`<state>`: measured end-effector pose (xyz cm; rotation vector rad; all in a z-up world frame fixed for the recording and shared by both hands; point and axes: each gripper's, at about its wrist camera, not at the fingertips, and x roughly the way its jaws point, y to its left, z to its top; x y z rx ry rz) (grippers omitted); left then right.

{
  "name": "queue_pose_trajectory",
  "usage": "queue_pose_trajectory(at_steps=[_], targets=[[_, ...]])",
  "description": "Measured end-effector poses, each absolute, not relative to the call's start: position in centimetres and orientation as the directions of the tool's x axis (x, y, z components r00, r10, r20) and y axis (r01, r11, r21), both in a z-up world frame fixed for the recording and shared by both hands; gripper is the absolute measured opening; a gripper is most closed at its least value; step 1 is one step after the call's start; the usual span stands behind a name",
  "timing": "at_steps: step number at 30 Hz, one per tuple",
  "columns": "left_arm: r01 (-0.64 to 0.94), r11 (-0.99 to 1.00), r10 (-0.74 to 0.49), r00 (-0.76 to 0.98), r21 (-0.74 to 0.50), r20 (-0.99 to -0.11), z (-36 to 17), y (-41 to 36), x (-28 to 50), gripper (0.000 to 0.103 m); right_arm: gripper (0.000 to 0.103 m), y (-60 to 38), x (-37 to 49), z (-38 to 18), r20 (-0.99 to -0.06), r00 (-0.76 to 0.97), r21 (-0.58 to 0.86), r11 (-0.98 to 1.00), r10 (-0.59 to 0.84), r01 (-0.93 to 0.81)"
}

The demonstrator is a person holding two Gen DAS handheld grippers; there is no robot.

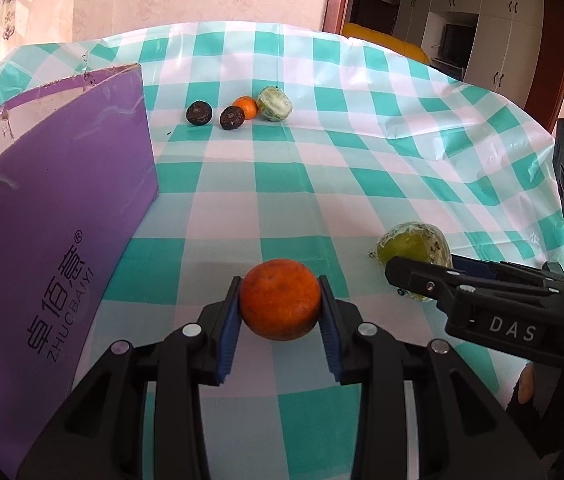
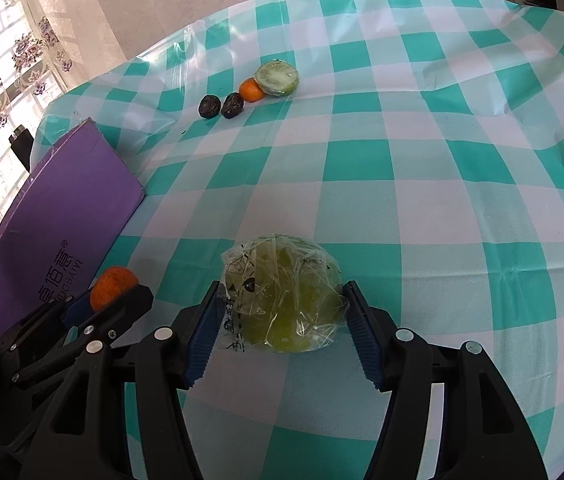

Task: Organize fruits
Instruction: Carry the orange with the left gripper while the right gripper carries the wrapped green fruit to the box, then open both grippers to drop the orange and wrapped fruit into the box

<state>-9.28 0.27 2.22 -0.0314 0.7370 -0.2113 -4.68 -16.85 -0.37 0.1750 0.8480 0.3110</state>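
While the purple box [image 1: 54,216] filled the left of the left wrist view, its printed side facing the camera, nothing stood between either gripper and the far fruits on the desk [image 1: 322,168], spread with a teal-and-white checked cloth.

At lower centre of that view the left gripper [image 1: 280,306] pointed forward over the cloth, its jaws closed on the orange [image 1: 280,304], blue pads pressed to both sides. That fruit was round, deep orange, slightly mottled. At lower right, the right gripper [image 1: 422,280] reached in from the side, lying level.

In the right wrist view, the right gripper [image 2: 282,312] sat at lower centre, jaws gripping the wrapped green fruit [image 2: 282,296], a yellow-green ball in crinkled clear film with black print. The left gripper [image 2: 114,300] showed at lower left, just beside the box [image 2: 70,200].

Farther off, in the upper middle of the frame, four fruits made a short row: two dark wrinkled fruits [image 1: 199,112] close together, a small orange [image 1: 246,107] touching the second, and a pale green wrapped fruit [image 1: 275,103] against it.
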Motion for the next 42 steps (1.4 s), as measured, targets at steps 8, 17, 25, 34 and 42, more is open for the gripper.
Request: queue_pose_trajectory(at_steps=[8,17,25,34,42], targets=[[0.181,0.983,-0.164,0.831,-0.020,-0.532,7.4,1.6,-14.3,0.036,0.060,-14.3,-6.5,2.7,-0.632,0.642,0.327,0.900,0.434,-0.287],[0.083,0.997,-0.078,0.926,-0.003,-0.368,13.1,6.7,-19.1,0.036,0.060,-9.0,-8.7,7.6,-0.527,0.670,0.262,0.850,0.522,-0.456],[-0.050,0.999,0.044,0.956,-0.012,-0.289,15.8,12.1,-21.6,0.036,0.060,-3.4,-9.8,9.6,-0.510,0.632,0.191,0.793,0.584,-0.578],[-0.197,0.979,0.169,0.921,-0.046,-0.351,15.7,18.4,-21.1,0.036,0.060,3.3,-9.5,11.6,-0.514,0.586,0.106,0.724,0.627,-0.682],[-0.264,0.961,0.175,0.805,-0.079,-0.567,13.7,23.2,-17.7,0.036,0.060,10.6,-6.4,11.1,-0.674,0.543,-0.063,0.693,0.501,-0.718]])
